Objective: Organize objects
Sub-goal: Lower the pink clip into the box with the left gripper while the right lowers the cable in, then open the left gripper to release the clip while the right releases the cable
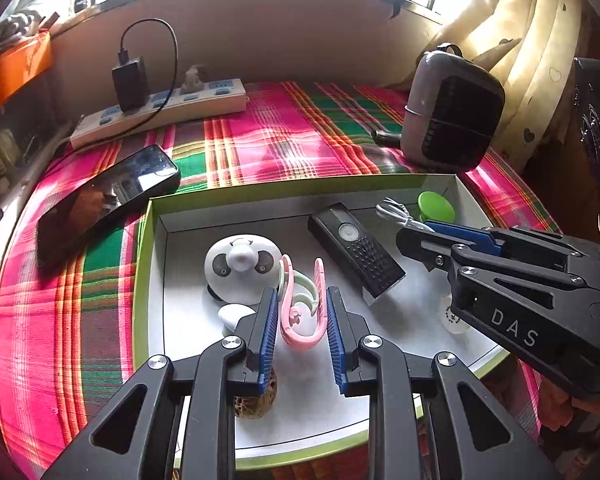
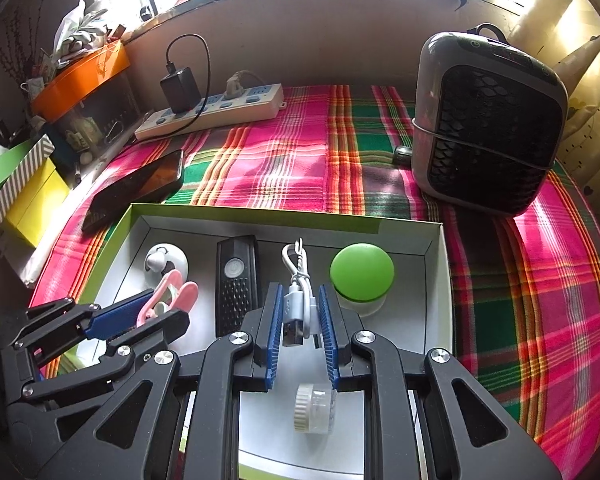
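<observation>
Plaid cloth (image 2: 284, 168) in pink, green and orange covers the surface you work over, and on it sits the green-walled box (image 1: 260, 188) with its white floor, close in front of you. Behind the box, to the right, a grey heater (image 2: 488, 120) with a black grille stands upright on the cloth; at the back left a white power strip (image 2: 220, 110) lies along the wall with a black charger (image 2: 180, 88) plugged into it. A black phone (image 1: 104, 196) lies face up just beside the box's far-left corner.

Inside the box you have a black remote (image 1: 356, 252) lying near the middle, a panda-faced toy (image 1: 240, 264) to its left, and a green-lidded jar (image 2: 362, 276) by the far-right corner. A small clear vial with a ribbed cap (image 2: 314, 408) lies on its side on the box floor beneath your right tool, and a brown netted lump (image 1: 256, 400) sits under your left tool.

Your left gripper (image 1: 302, 316) pinches a pink and pale-green clip (image 1: 300, 300) between its blue pads, held over the box floor just right of the panda. Your right gripper (image 2: 300, 316) pinches a coiled white USB cable (image 2: 298, 300), its plug end down, over the box between the remote and the green jar
</observation>
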